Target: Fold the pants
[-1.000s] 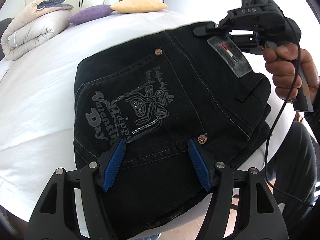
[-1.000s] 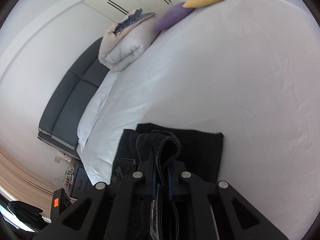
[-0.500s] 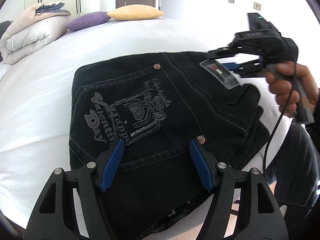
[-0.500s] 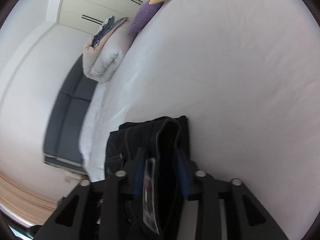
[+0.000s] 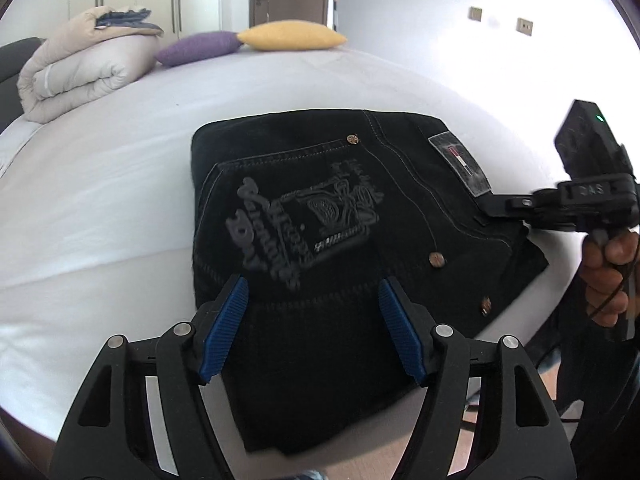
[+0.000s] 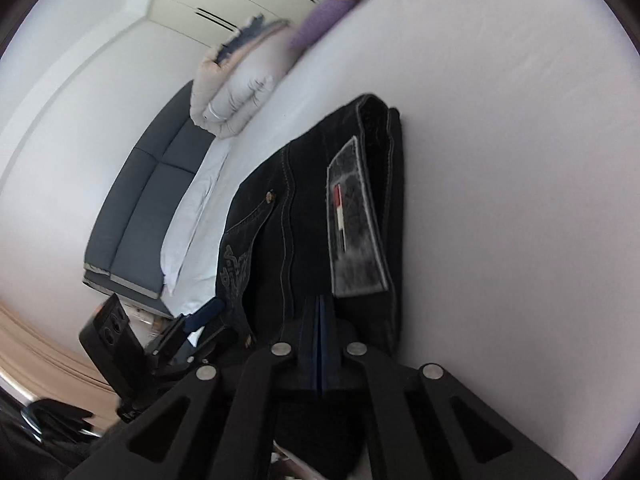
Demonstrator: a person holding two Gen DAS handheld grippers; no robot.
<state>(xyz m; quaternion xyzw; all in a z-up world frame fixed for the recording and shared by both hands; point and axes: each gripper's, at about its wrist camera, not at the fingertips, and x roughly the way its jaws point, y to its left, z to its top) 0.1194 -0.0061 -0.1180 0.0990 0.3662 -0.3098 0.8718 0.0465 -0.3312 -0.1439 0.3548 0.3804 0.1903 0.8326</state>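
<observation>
White bedsheet stretched smooth across a wide bed, pale wardrobe doors behind it. Right in the middle of the near edge lie the pants, black denim folded into a thick, squarish packet, back pocket up with grey embroidered lettering, pale topstitching and copper rivets. A grey leather-look waistband patch with a red-and-white stripe sits near the right corner.

Left gripper hovers above the packet's near edge, ribbed blue pads spread wide, nothing between them. Right gripper is down at the waistband corner just beside the patch, its fingers pressed together to a thin slit; from the left wrist view its black tip rests on the denim, but whether any cloth is pinched I cannot tell. A hand grips its handle, cable trailing.

Further out: a rolled beige quilt, puffy and banded, then a purple cushion and a yellow cushion at the far edge. A dark grey sofa stands beside the bed.
</observation>
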